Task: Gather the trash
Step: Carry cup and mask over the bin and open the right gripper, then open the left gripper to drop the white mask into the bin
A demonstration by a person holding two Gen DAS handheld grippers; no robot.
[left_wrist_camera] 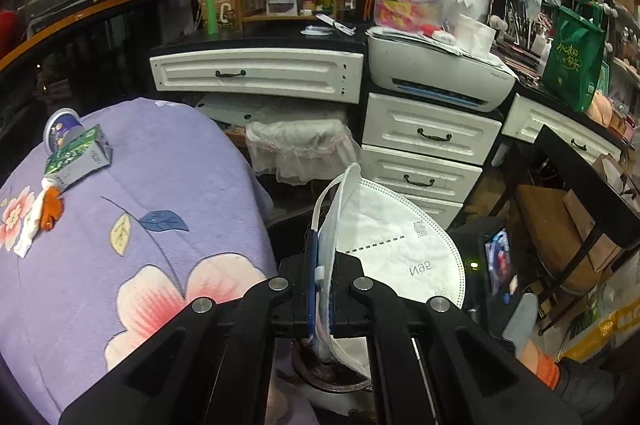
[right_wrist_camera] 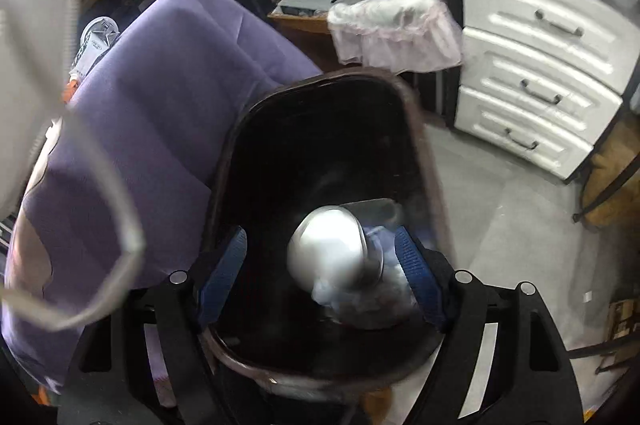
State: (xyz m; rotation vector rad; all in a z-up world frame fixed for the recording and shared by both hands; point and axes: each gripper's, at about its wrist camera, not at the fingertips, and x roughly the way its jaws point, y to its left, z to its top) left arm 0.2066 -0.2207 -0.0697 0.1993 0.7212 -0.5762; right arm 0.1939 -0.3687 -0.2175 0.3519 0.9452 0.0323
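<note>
My left gripper is shut on a white N95 face mask, held in the air beside the purple flowered bed cover. The mask also shows blurred at the left of the right wrist view. My right gripper is open above a dark bin. A white and silver cup-like item, blurred, lies between the fingers over the bin, with pale crumpled trash under it. On the cover lie a green carton, a blue cup and a white-orange wrapper.
White drawers and a printer stand behind. A lace-covered stool sits under the desk. A black metal rack is at the right. Grey floor lies right of the bin.
</note>
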